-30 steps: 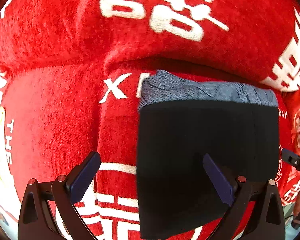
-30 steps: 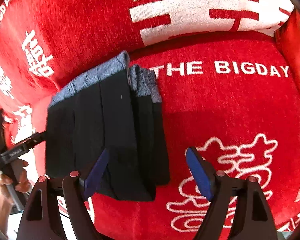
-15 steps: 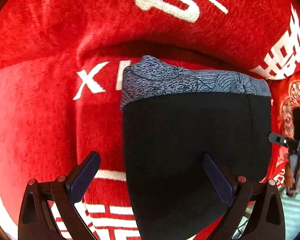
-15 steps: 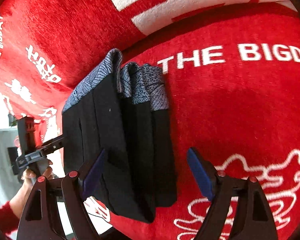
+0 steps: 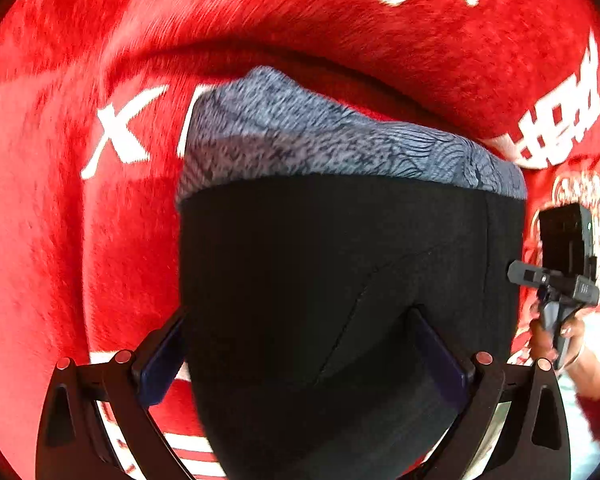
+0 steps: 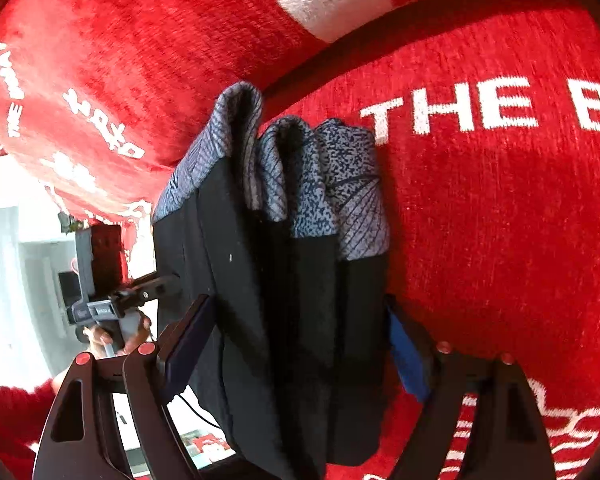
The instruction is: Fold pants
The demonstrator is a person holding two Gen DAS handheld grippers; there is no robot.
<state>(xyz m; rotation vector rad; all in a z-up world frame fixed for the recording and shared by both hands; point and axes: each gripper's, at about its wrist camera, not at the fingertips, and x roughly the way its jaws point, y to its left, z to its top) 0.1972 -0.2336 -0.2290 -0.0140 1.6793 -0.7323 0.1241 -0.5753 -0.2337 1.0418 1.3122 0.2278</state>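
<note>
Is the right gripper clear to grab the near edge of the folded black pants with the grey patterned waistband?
Probably yes: the right gripper already straddles the folded black pants, jaws closing slightly, nothing between.

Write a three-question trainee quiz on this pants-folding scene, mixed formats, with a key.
1. True or false: the folded black pants lie on a red plush cover with white lettering.
2. Multiple choice: the pants' patterned band is A) grey-blue B) yellow C) green.
3. Fill in: between the right gripper fingers sits the stack's ____ edge.

Key: 1 true; 2 A; 3 layered
</note>
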